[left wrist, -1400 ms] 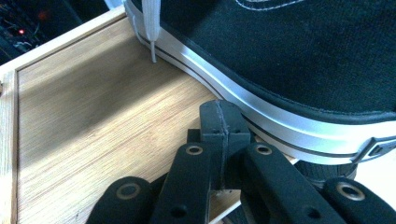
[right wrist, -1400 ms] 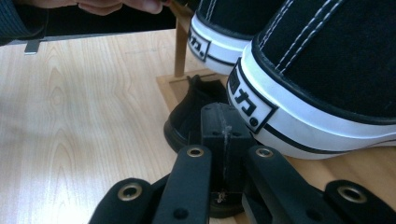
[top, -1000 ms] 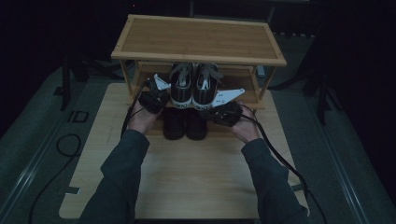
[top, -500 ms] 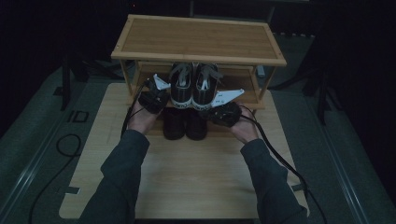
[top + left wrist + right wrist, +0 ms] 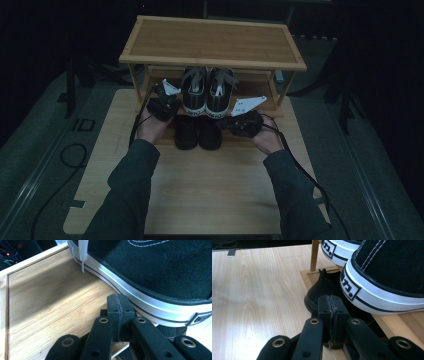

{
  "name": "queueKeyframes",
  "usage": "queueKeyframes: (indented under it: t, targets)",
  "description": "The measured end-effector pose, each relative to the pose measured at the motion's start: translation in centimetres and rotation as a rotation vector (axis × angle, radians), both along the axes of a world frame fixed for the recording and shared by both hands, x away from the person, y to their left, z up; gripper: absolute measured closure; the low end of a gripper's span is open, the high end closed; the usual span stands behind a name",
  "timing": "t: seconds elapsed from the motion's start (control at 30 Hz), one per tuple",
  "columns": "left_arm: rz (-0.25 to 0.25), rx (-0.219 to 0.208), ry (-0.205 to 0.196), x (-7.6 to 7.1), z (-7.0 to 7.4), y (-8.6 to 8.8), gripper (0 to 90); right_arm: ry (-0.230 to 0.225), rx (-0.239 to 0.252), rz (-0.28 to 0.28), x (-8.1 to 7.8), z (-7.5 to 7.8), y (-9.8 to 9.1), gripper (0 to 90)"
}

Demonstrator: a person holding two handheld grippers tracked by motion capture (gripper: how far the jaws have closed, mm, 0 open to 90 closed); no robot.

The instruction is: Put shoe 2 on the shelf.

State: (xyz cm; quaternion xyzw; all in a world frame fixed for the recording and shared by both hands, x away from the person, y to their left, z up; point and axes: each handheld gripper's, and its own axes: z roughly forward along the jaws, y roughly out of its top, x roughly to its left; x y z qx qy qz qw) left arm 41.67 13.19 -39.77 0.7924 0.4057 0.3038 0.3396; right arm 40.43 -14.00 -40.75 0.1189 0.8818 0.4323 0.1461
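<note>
A pair of black sneakers with white soles stands on the middle shelf of a wooden shoe rack, heels toward me. A pair of plain black shoes sits below them at the rack's front. My left gripper is just left of the sneakers. It is shut and empty, its tips over the shelf board beside the left sneaker's white sole. My right gripper is at the right of the shoes, pointing left. It is shut and empty, below the right sneaker's heel and beside a black shoe.
The rack stands at the far end of a light wooden table. Cables trail from both grippers across the table and down to the dark floor. A rack post stands past the shoes in the right gripper view.
</note>
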Motion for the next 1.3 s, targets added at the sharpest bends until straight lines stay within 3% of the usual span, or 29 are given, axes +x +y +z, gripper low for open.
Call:
queueKeyframes:
  t: [0.97,1.3]
  targets:
    - [-0.064,0.012,-0.010,-1.7,0.7,0.5,87.9,0.023,-0.032,0.000,-1.1,-1.8,-1.7,83.0]
    - [-0.068,0.003,-0.012,-2.4,0.2,1.0,87.2,0.044,-0.061,-0.032,-1.2,-2.9,-2.2,83.2]
